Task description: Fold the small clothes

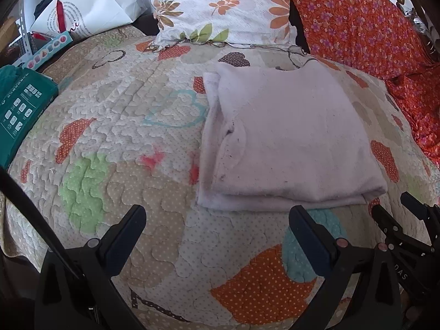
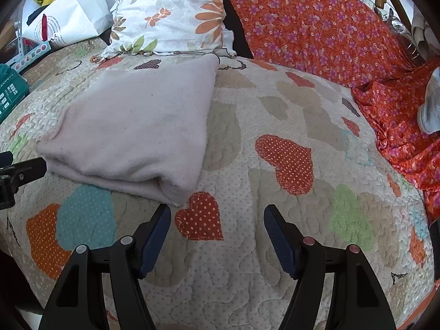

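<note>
Now | left gripper (image 1: 217,217) released | right gripper (image 2: 217,217) released | folded pink cloth (image 1: 286,137) | lettering "DAS" (image 1: 403,272)

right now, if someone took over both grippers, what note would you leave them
Left gripper: jaws open, nothing held, hovering over the quilt just short of the near edge of the folded cloth.
Right gripper: jaws open, nothing held, near the cloth's right corner, not touching it.
Pale pink cloth: lies on the quilt folded into a layered rectangle, in front of the floral pillow.
Done: this piece looks folded and released.
Left: perhaps square the uneven layers showing along its left side. A grey-white item on the orange floral fabric at far right may be the next piece; I cannot tell what it is.
</note>
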Tool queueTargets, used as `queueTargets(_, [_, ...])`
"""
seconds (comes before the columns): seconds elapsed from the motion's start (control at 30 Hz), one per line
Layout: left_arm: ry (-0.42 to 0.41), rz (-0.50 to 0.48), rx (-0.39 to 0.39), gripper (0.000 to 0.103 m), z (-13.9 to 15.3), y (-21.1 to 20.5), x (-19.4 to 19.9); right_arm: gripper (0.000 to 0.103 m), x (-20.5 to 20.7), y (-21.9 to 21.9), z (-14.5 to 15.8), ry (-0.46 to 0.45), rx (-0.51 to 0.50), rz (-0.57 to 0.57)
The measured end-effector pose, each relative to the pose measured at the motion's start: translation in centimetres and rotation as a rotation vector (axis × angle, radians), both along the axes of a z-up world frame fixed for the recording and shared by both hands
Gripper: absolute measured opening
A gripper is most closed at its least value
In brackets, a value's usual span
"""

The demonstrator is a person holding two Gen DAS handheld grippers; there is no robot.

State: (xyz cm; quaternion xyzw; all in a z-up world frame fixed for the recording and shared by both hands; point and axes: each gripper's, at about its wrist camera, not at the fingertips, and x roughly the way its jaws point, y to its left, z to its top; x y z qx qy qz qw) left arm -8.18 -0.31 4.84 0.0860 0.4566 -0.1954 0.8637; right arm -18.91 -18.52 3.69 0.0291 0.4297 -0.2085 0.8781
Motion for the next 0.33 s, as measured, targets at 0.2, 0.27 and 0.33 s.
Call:
queueTargets(0.2, [0.001,-0.015,-0.011,0.103,-0.05,-0.17,-0.31,0.075,-0.21,0.06,0.15,-0.010,0.008,-0.004])
queueTargets(0.27, [0.012,-0.019,-0.031,0.103,0.03,-0.05,-0.28,0.076,-0.26,0.28,0.27,-0.016,0.007,0.005])
queueTargets(0.33, [0.024,-0.014,-0.048,0.103,0.13,0.17,-0.07,0.077,-0.24,0.55,0.26,-0.016,0.005,0.014])
